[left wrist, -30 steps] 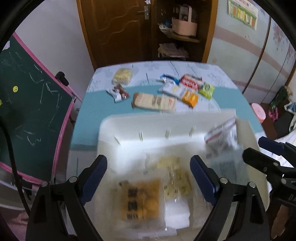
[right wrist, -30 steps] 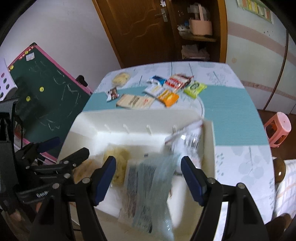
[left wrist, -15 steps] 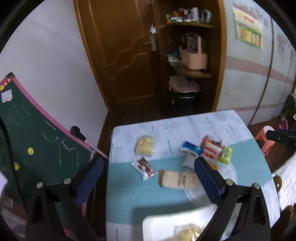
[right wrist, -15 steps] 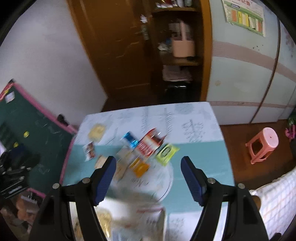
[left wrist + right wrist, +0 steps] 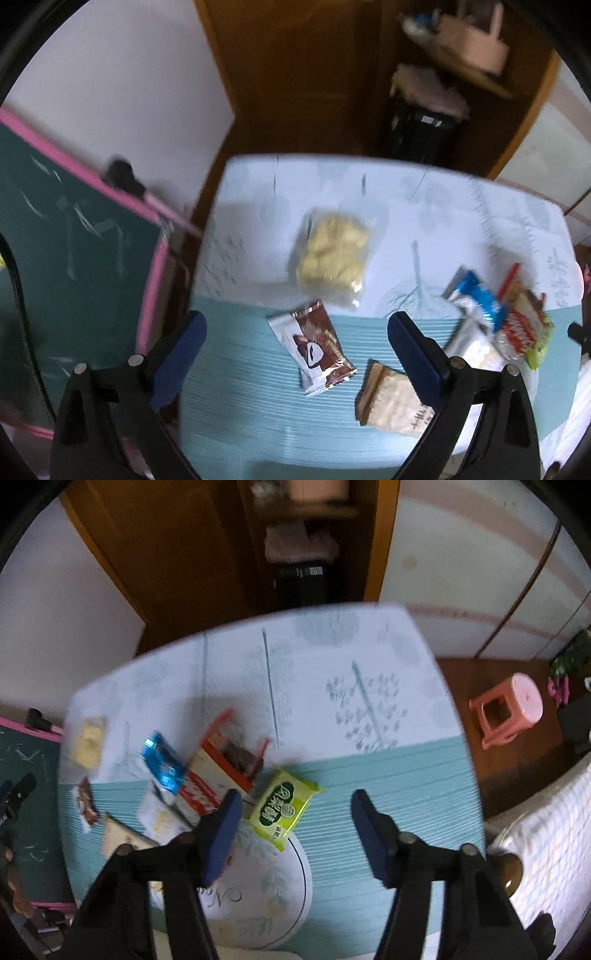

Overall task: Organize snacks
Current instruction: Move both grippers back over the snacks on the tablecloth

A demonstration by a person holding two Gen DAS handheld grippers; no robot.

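Snack packets lie scattered on a table with a teal and white cloth [image 5: 240, 387]. My left gripper [image 5: 295, 349] is open and empty, hovering above a brown and white packet [image 5: 316, 347]. A clear bag of yellow snacks [image 5: 334, 258] lies beyond it, and a tan packet [image 5: 391, 402] sits by the right finger. My right gripper [image 5: 295, 825] is open and empty above the cloth, just right of a green packet [image 5: 282, 806]. A red packet [image 5: 229, 760] and a blue packet [image 5: 164, 762] lie to its left.
A green chalkboard with a pink frame [image 5: 74, 258] stands left of the table. A wooden door [image 5: 303, 66] and shelves are behind it. A pink stool [image 5: 508, 709] stands on the floor at the right. A round white mat [image 5: 255, 897] lies near the table's front.
Both grippers have lifted away from the white tray with packed snacks and moved forward over the table. The tray has dropped out of both views. The loose packets now look closer.
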